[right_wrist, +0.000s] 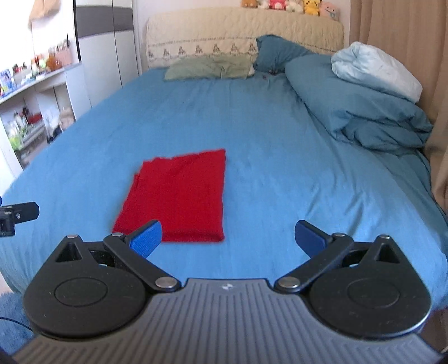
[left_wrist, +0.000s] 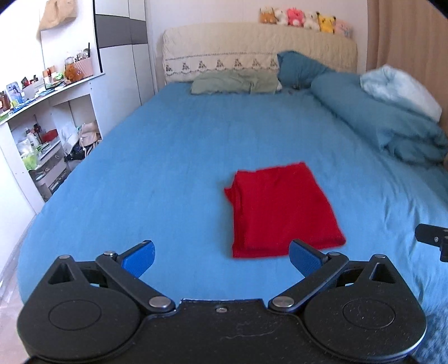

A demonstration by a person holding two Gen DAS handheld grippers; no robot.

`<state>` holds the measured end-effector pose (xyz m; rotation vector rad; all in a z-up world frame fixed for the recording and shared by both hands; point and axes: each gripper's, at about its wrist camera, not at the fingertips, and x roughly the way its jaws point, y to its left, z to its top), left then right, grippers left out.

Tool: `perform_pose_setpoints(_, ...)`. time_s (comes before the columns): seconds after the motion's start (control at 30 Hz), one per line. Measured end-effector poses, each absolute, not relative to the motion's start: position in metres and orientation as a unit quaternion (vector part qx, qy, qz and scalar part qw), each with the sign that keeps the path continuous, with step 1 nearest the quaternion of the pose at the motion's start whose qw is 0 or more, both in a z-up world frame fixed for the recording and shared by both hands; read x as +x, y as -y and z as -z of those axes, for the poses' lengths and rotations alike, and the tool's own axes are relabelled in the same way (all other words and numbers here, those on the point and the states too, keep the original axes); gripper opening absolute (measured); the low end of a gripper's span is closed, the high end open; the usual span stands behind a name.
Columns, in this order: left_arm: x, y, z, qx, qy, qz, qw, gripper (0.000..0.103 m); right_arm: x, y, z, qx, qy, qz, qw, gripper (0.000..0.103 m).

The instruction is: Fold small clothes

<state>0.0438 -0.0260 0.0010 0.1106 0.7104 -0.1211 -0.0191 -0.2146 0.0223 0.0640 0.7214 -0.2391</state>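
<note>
A red garment (left_wrist: pixel 282 207) lies folded into a flat rectangle on the blue bed sheet (left_wrist: pixel 168 168). It also shows in the right wrist view (right_wrist: pixel 179 196), left of centre. My left gripper (left_wrist: pixel 222 259) is open and empty, held just short of the garment's near edge, with the garment ahead and to the right. My right gripper (right_wrist: pixel 228 239) is open and empty, with the garment's near edge ahead and to the left. A piece of the right gripper (left_wrist: pixel 432 238) shows at the right edge of the left wrist view. A piece of the left gripper (right_wrist: pixel 16 215) shows at the left edge of the right wrist view.
A rolled blue duvet (left_wrist: pixel 378 117) with a pale blanket (left_wrist: pixel 397 89) on it lies along the bed's right side. A green pillow (left_wrist: pixel 235 81) and a cream headboard (left_wrist: pixel 252 47) with plush toys (left_wrist: pixel 305 18) are at the far end. Cluttered white shelves (left_wrist: pixel 42 126) stand left of the bed.
</note>
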Motion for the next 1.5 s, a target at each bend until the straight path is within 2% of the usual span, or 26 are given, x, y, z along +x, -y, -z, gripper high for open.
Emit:
perform_pose_setpoints(0.3, 0.03, 0.033, 0.019, 0.059, -0.37, 0.068, 0.925, 0.103, -0.03, 0.202, 0.008, 0.038, -0.39, 0.113, 0.913, 0.103)
perform_pose_setpoints(1.5, 0.028, 0.04, 0.021, 0.064, -0.365, 0.058, 0.927, 0.103, -0.027, 0.2, 0.009, 0.039, -0.398, 0.119, 0.909, 0.103)
